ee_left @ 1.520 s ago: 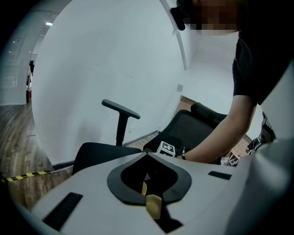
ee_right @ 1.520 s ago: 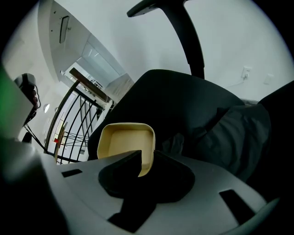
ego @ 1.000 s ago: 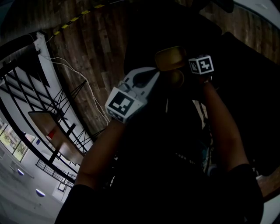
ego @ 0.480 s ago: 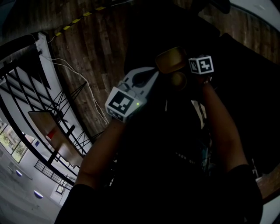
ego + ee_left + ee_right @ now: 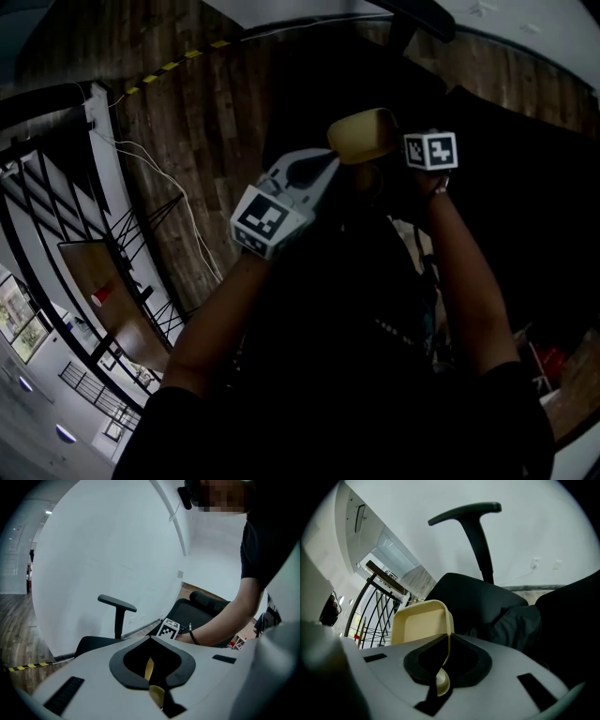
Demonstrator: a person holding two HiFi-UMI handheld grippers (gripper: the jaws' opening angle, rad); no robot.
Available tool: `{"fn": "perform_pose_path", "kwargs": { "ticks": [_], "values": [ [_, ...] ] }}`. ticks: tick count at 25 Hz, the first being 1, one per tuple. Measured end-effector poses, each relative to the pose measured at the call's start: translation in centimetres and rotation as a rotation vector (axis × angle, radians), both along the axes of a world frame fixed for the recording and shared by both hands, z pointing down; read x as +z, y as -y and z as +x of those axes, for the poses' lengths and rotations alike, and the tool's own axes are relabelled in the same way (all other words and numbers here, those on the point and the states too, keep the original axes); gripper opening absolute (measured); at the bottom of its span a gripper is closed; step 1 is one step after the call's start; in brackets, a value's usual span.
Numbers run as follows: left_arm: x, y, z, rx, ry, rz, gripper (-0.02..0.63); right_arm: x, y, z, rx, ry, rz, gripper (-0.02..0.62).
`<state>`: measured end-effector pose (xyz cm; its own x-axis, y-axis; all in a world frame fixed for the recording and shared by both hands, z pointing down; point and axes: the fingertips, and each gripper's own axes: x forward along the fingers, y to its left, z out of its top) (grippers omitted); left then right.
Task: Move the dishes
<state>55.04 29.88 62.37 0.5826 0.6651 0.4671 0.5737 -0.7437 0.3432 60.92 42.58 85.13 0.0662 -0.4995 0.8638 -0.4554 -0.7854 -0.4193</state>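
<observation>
A cream-yellow rectangular dish (image 5: 364,134) hangs in the air between my two grippers, over a dark chair. In the right gripper view the dish (image 5: 422,620) stands on edge with its hollow side facing the camera. My right gripper (image 5: 447,644) is shut on its rim. In the left gripper view only a thin yellow dish edge (image 5: 149,667) shows, and my left gripper (image 5: 150,670) is shut on it. In the head view the left gripper (image 5: 328,167) is left of the dish and the right gripper (image 5: 401,150) is to its right.
A black office chair with an armrest (image 5: 117,604) is just below and behind the dish; the armrest (image 5: 464,510) also shows in the right gripper view. A wood floor (image 5: 206,94), a black railing (image 5: 56,216) and a white cable (image 5: 178,197) lie to the left. A person's arm (image 5: 225,620) reaches in.
The dish and both grippers have shifted slightly up and right in the head view. The dish now shows more of its lit side. Both grips are unchanged.
</observation>
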Motion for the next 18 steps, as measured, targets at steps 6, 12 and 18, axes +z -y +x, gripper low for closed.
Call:
{"fn": "perform_pose_path", "kwargs": {
  "ticks": [6, 12, 18],
  "values": [
    [-3.0, -1.8, -2.2, -0.005, -0.066, 0.004, -0.009, -6.2, -2.6, -1.5, 0.022, -0.078, 0.035, 0.025],
    [-7.4, -2.0, -3.0, -0.045, -0.131, -0.009, -0.009, -13.6, -2.7, -2.1, -0.025, -0.157, 0.082, 0.025],
    [-9.5, -1.0, -5.0, -0.095, -0.155, 0.003, -0.009, -17.8, -2.3, -4.0, -0.062, -0.183, 0.108, 0.025]
  ]
}}
